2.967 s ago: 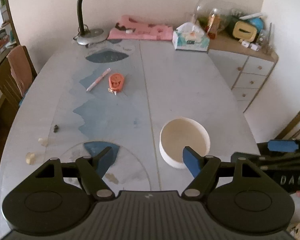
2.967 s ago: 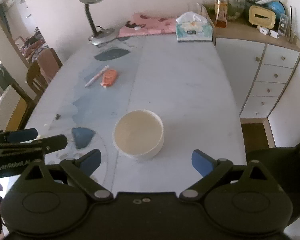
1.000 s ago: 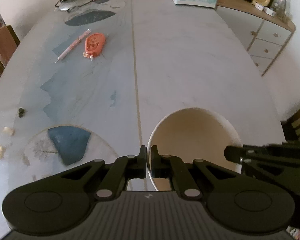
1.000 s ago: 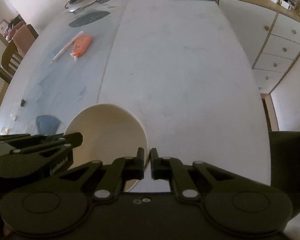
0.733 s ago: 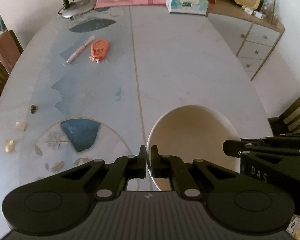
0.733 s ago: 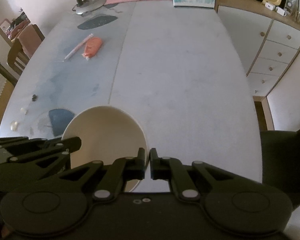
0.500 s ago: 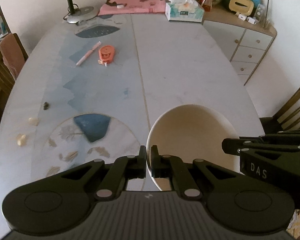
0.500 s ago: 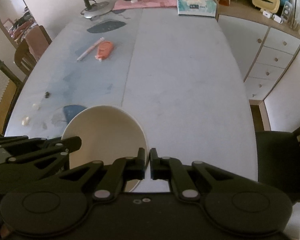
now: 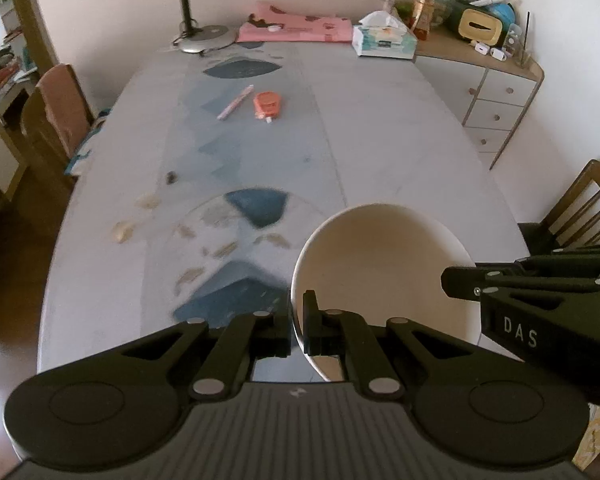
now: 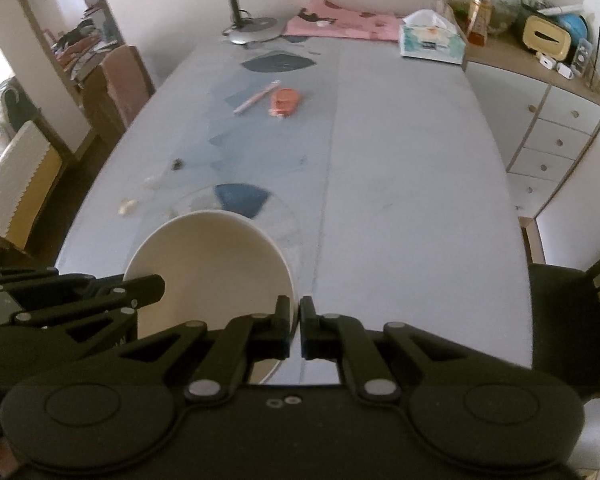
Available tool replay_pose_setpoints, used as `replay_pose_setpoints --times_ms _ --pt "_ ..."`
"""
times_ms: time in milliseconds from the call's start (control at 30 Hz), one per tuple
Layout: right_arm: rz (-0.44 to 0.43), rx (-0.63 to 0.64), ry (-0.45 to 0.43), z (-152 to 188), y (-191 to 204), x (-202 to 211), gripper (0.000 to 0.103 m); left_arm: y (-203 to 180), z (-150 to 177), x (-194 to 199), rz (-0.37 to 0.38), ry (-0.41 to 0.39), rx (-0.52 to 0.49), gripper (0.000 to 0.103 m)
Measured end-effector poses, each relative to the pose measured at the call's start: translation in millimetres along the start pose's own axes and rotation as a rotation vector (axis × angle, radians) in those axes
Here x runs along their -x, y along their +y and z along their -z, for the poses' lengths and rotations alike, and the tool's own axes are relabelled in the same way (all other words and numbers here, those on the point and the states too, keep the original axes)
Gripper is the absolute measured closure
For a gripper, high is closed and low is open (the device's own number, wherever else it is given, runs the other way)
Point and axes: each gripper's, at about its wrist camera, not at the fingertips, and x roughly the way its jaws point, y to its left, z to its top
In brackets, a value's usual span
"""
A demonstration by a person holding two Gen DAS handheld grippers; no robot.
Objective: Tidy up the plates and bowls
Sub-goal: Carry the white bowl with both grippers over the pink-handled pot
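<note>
Left wrist view
- Left gripper [image 9: 297, 322]: clenched on the near-left rim of the cream bowl [image 9: 384, 264], one finger outside the wall, the other inside.
- Bowl: empty, mouth up and tipped toward the camera, held above the near end of the table [image 9: 400, 152].
- Right gripper [image 9: 452, 280]: comes in from the right edge, black body lettered "DAS", its tip on the bowl's right rim.
- Table surface: pale, with blue shapes and leaf prints down the left half; a pink pen [image 9: 235, 102] and an orange tape dispenser [image 9: 268, 106] lie just beside each other mid-table.
- Far end: desk lamp [image 9: 204, 20], pink cloth [image 9: 296, 32], tissue box [image 9: 384, 42].
- Right side: a white drawer cabinet [image 9: 496, 100] with clutter on top, and a wooden chair [image 9: 580, 208].

Right wrist view
- Right gripper [image 10: 299, 320]: pinched tight on the bowl's [image 10: 208, 264] right rim, the thin wall between its pads.
- Left gripper [image 10: 156, 282]: reaches in from the left edge, its tip at the bowl's left rim.
- Bowl: up off the table [image 10: 400, 160], carried between the two grippers, inside bare.
- Beyond: pen [image 10: 256, 98] and tape dispenser [image 10: 286, 102] well apart from the bowl; lamp [image 10: 248, 20] and tissue box [image 10: 432, 42] at the far end.
- Left of the table: chairs, one draped with a pinkish cloth [image 10: 122, 80].
</note>
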Motion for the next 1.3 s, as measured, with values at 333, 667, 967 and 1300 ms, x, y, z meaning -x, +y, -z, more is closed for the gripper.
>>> replay_pose_setpoints --times_ms 333,667,967,1300 --pt "-0.044 0.075 -0.002 43.3 82.2 23.8 0.098 60.7 63.5 50.6 -0.05 0.0 0.033 0.099" --pt "-0.061 0.159 0.073 86.5 153.9 7.6 0.097 115.9 126.6 49.0 -0.058 0.086 0.107 0.099" --pt "-0.041 0.165 0.16 124.4 176.5 -24.6 0.097 138.4 169.0 23.7 -0.018 0.165 0.163 0.099" --pt "-0.024 0.171 0.2 141.4 184.0 -39.2 0.097 139.2 180.5 4.2 -0.02 0.202 0.149 0.099"
